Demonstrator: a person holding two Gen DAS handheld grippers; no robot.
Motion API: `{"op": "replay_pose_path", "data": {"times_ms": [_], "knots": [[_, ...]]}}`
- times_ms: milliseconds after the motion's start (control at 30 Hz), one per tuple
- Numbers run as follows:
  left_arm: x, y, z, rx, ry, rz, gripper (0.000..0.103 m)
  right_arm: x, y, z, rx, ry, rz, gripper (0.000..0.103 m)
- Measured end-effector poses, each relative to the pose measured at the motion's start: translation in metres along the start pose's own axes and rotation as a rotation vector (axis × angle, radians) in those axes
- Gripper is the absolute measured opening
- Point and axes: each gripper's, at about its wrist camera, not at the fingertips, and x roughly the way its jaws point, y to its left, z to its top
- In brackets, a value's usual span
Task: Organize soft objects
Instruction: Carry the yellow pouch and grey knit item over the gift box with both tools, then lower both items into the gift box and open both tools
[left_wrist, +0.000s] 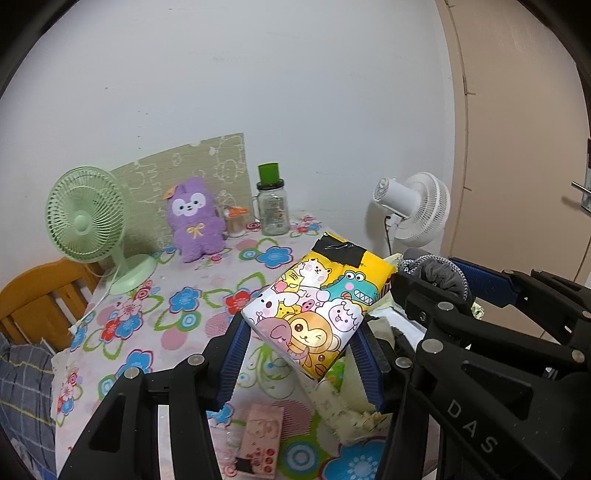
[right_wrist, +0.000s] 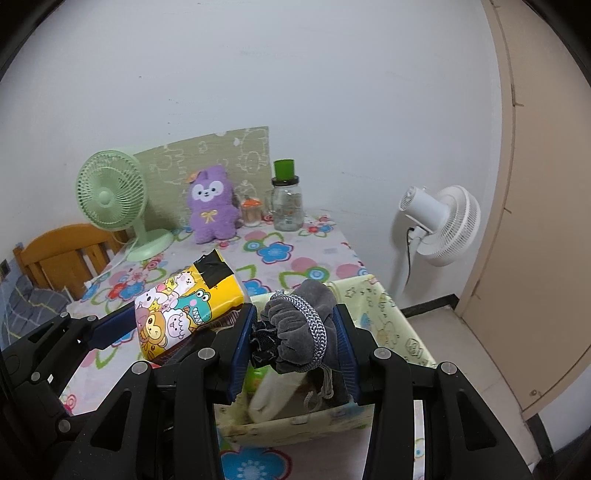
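Observation:
My left gripper (left_wrist: 301, 328) is shut on a yellow cartoon-animal tissue pack (left_wrist: 317, 306) and holds it above the flowered table; the pack also shows in the right wrist view (right_wrist: 184, 306). My right gripper (right_wrist: 295, 332) is shut on a grey velvet drawstring pouch (right_wrist: 299, 328) and holds it over a pale yellow fabric box (right_wrist: 388, 317) at the table's right edge. The pouch appears at the right of the left wrist view (left_wrist: 439, 271). A purple plush toy (left_wrist: 195, 218) stands at the back of the table.
A green desk fan (left_wrist: 88, 218) stands at back left, a glass jar with a green lid (left_wrist: 273, 206) and a small jar (left_wrist: 236, 219) at the back. A white fan (left_wrist: 413, 206) stands off the table's right. A pink box (left_wrist: 260, 439) lies near the front. A wooden bed frame (left_wrist: 33, 295) is left.

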Motion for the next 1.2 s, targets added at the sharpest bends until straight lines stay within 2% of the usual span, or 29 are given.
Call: {"op": "replay_pose_path", "data": {"times_ms": [600, 800, 833, 933, 1067, 1200], "knots": [[0.042, -0.03, 0.006, 0.023, 0.052, -0.056, 0.057, 0.035, -0.037, -0.006, 0.045, 0.062, -0.017, 0.045], [0.063, -0.031, 0.006, 0.006, 0.091, -0.071, 0.061, 0.048, -0.039, -0.009, 0.04, 0.088, -0.007, 0.045], [0.068, -0.03, 0.006, -0.004, 0.104, -0.077, 0.063, 0.05, -0.039, -0.009, 0.04, 0.092, -0.005, 0.045], [0.079, -0.031, 0.004, -0.012, 0.127, -0.078, 0.079, 0.058, -0.04, -0.009, 0.039, 0.107, -0.002, 0.045], [0.085, -0.031, 0.003, -0.01, 0.131, -0.069, 0.091, 0.066, -0.043, -0.011, 0.048, 0.131, 0.0, 0.046], [0.089, -0.033, 0.003, 0.012, 0.13, -0.072, 0.094, 0.072, -0.043, -0.012, 0.044, 0.15, -0.002, 0.05]]}}
